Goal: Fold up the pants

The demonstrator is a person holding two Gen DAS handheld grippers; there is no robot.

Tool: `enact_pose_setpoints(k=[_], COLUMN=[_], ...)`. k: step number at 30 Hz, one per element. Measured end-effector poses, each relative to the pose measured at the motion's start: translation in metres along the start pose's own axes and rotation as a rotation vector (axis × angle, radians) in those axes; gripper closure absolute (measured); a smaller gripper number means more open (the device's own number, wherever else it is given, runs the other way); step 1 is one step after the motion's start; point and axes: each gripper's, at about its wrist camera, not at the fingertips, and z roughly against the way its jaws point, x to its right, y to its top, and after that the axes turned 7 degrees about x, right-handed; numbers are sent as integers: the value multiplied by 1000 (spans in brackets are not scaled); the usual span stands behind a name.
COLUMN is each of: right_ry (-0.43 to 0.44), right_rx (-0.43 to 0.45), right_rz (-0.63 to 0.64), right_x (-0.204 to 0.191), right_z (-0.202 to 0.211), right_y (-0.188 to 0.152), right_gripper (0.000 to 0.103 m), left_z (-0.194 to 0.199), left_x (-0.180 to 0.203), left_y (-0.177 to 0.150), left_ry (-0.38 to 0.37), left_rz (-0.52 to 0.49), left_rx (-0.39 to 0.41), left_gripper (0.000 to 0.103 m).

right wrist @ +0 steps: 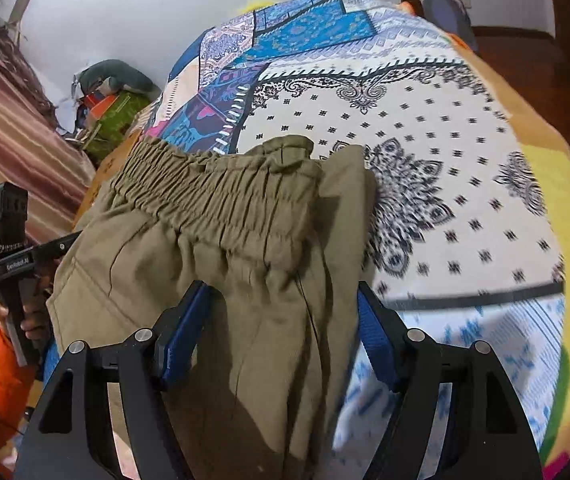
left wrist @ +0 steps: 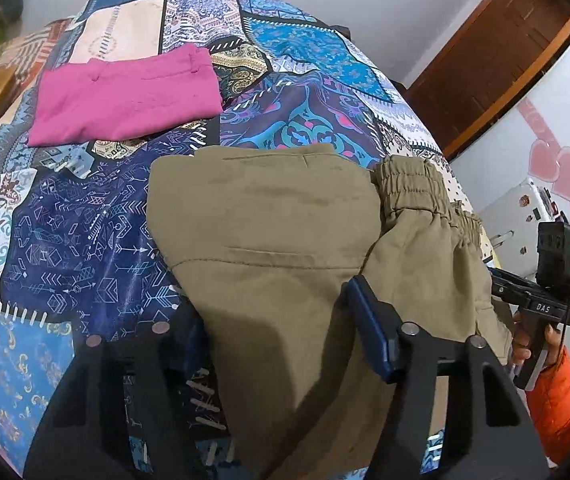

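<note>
A pair of olive pants (left wrist: 269, 216) is seen lying partly folded on a patchwork bedspread (left wrist: 85, 232), with the gathered elastic waistband (right wrist: 213, 196) turned toward the white, black-patterned patch of the cover. The left gripper (left wrist: 281, 332) is held over the lower part of the pants; its jaws are spread wide, and the cloth passes between the blue pads (left wrist: 369, 328) without being pinched. The right gripper (right wrist: 281, 332) is placed just below the waistband, jaws likewise wide apart, with the fabric lying loose between the pads (right wrist: 183, 332). A folded pink garment (left wrist: 125, 100) is laid farther back on the bedspread, well apart from the pants. An orange sleeve (left wrist: 557, 404) is seen behind the right gripper's handle.
</note>
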Motion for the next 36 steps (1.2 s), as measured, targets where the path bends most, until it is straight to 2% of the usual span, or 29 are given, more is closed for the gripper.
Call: enact_pose_setpoints(k=[2,4,11,12,13,14,16,19,20,24,29,36], right_ry=[10,19,57,60,63,58,43,22,25,-6,-11,-26], right_rx=[-9,-24,-43,-41,-28,-15,7,41,50,83,130,206], right_rz=[8,21,21,12,5,2,-1,26,27,95,154,241], right_x=[-1,0,4,5,5,4,1,-5,-6,-22,-41,-70], right_z=[2,6,12,11,10,9,11,20,23,35,52,72], right_y=[0,-3,-11,-10,-10,-9,-8,-6,-4,1,10,30], right_gripper=[41,45,47,48,54,60,70,85,89,92,93,94], left_z=[5,9,0,-1,-2,-3,-1,5,7,24,56,96], left_x=[-1,-2,-5,-3,3,7,14,26,31,48,74,101], left_y=[-2,-5,-5,-4,-3,-2,-4,-6,-7,-6,-1,9], left_ry=[-40,-78,-66,-54,-17,0,-5,43,57,96,110,136], left_rz=[16,21,18,6,-24,-44,-66,-120,-144,-210,-292,-348], left_rx=[-8,-17,-23,-12,6,12,22,38,41,67,143,259], left_gripper=[46,46,46,51,63,67,89,96,97,99,100,101])
